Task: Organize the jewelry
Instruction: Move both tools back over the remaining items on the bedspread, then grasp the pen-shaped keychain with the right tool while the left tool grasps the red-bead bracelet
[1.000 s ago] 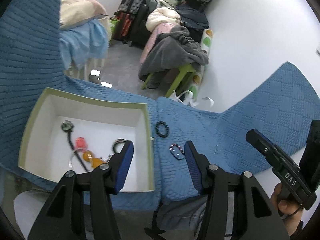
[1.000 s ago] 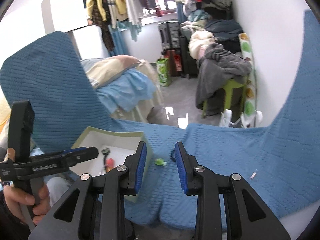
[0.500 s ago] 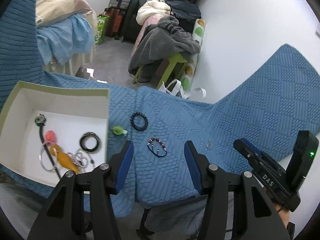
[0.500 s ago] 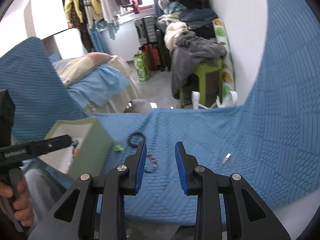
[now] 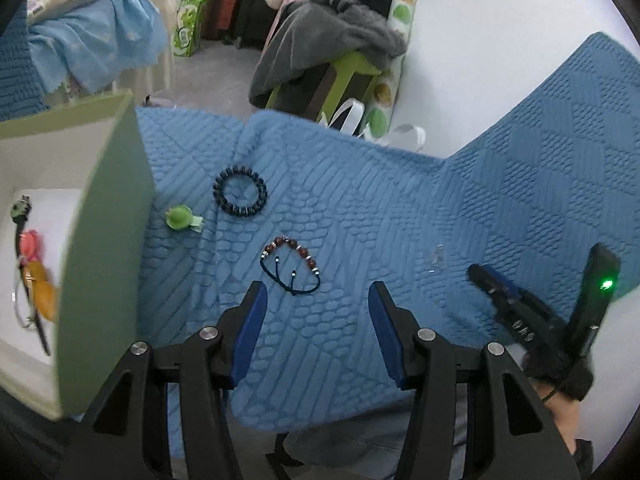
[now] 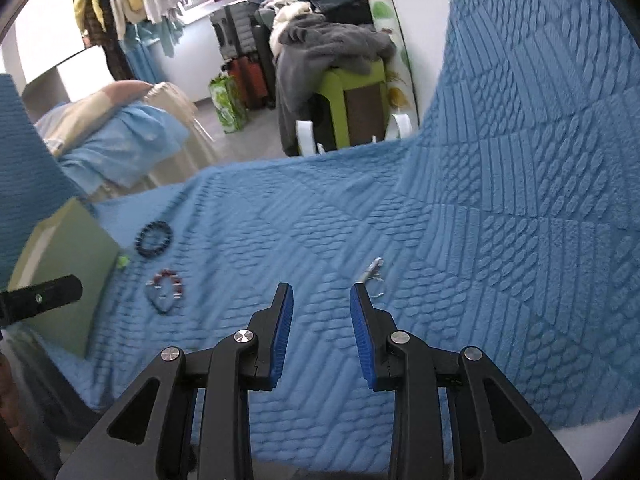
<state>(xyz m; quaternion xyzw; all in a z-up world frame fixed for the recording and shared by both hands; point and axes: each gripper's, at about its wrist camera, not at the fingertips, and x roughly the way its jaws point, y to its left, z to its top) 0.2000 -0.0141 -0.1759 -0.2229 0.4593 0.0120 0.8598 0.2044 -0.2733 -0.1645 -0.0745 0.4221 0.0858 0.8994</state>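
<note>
On the blue quilt [image 5: 360, 208] lie a red-bead bracelet with a dark cord [image 5: 291, 264], a black bead bracelet [image 5: 240, 195], a green charm [image 5: 181, 218] and a small silver piece [image 5: 437, 258]. My left gripper [image 5: 316, 308] is open and empty, just short of the red bracelet. My right gripper [image 6: 320, 300] is open and empty; the silver piece [image 6: 373, 274] lies just beyond its right finger. The red bracelet [image 6: 166, 289] and black bracelet [image 6: 154, 238] lie to its left. The green-walled white box [image 5: 108, 240] at the left holds several jewelry pieces.
The box's wall [image 6: 60, 272] stands left of the bracelets. The right-hand gripper [image 5: 532, 320] shows at the left wrist view's right edge. Beyond the quilt's far edge are a green stool with grey clothes [image 5: 332, 52], suitcases and a bed.
Both grippers have moved right and closer to the quilt. The box has slid toward the left edge of both views. The silver piece is now near my right fingertip.
</note>
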